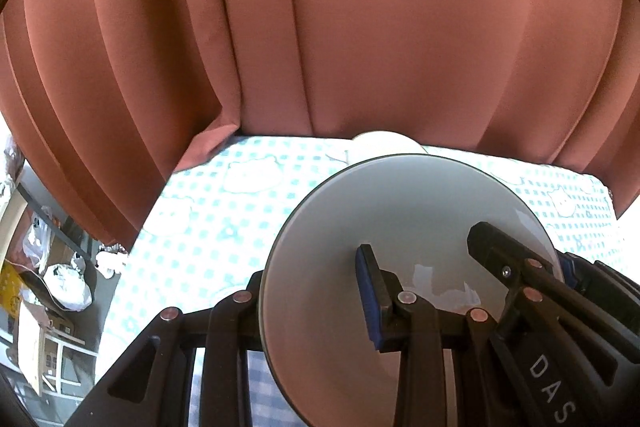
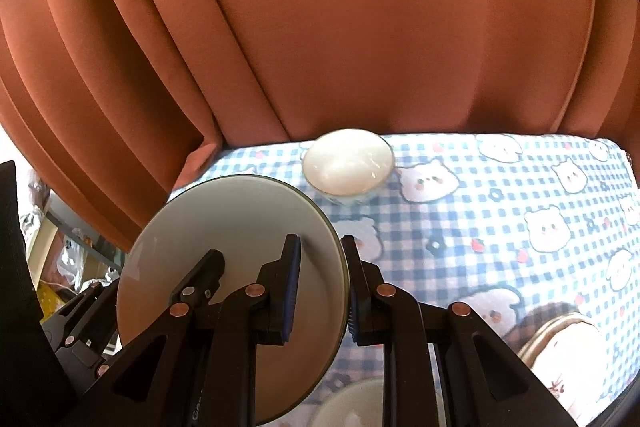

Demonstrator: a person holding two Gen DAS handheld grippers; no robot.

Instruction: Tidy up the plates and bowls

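- A pale grey plate (image 1: 400,227) is held off the surface (image 2: 500,195), clamped at opposite edges by both grippers; it fills the lower centre of the left wrist view and the lower left of the right wrist view.
- The left gripper (image 1: 316,299) is nearly closed on the plate's left rim, one blue-padded finger lying over the plate's face, the other under its edge.
- The right gripper (image 2: 320,287) is likewise pinched tight on the plate's right rim, its blue pads either side of the edge.
- In the left wrist view the right gripper's arm reaches in from the lower right, white letters "DAS" legible on it; more lettering is cut off by the frame.
- A white bowl (image 2: 347,165) stands on the surface beyond the plate, at centre of the right wrist view, near the far edge.
- Another white bowl rim (image 2: 352,403) shows at the bottom edge of that view, partly hidden.
- A blue-and-white checked cloth printed with cartoon bears, flowers and strawberries covers the surface.
- A brown-rimmed dish (image 2: 568,343) sits at lower right; its writing is unreadable.
- Rust-coloured curtains (image 2: 360,27) fill the upper frame in both views.
- Clutter and bags (image 1: 68,287) lie at far left.
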